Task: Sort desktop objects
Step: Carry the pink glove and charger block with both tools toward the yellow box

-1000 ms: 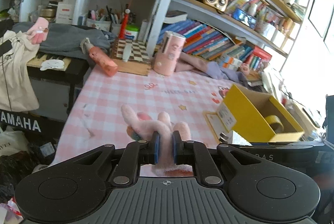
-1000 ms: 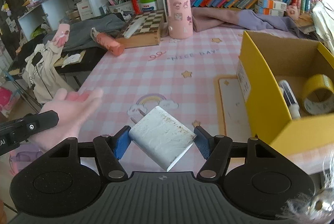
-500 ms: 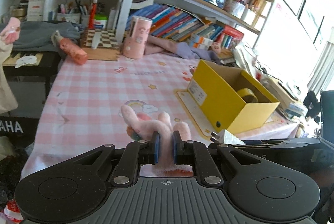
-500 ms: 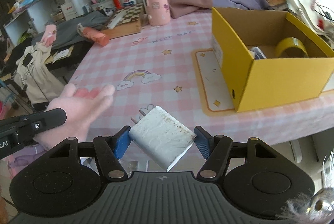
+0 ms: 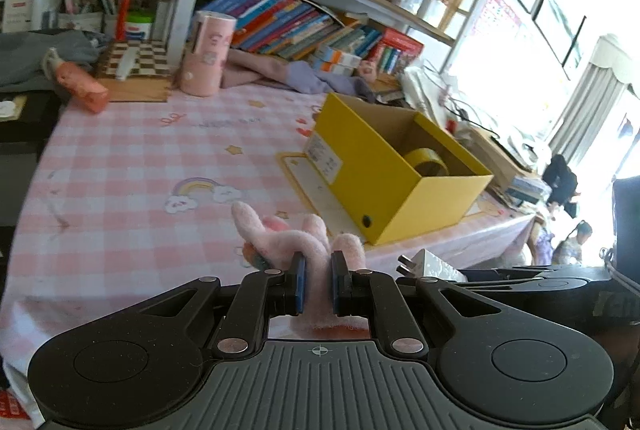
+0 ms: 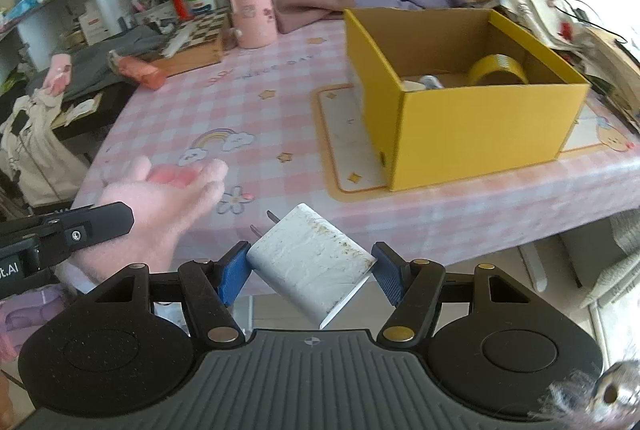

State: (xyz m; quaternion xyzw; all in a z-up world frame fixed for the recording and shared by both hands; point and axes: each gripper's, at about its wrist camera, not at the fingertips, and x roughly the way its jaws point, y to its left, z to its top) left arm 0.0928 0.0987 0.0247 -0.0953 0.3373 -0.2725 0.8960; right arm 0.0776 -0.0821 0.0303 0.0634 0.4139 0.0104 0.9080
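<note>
Plush toy [image 5: 294, 244] pinched in closed left claw [image 5: 316, 282]; white charger [image 6: 310, 264] clamped in half-spread right claw [image 6: 310, 272].
Both hover at lower frame, before the counter [image 6: 280, 117]; yellow box [image 6: 476, 121] wall hides most contents, tape roll [image 6: 498, 69] partly showing.

Home study, crammed bookshelves [image 5: 304, 25] (pink gingham tablecloth [image 5: 132, 165])

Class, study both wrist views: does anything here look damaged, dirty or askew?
Yes. The white charger plug clamped in the right gripper sits tilted, held corner to corner, and its face shows brown speckled stains along one edge. The pink plush toy is squashed between the left gripper's pads. The yellow box looks intact.
</note>
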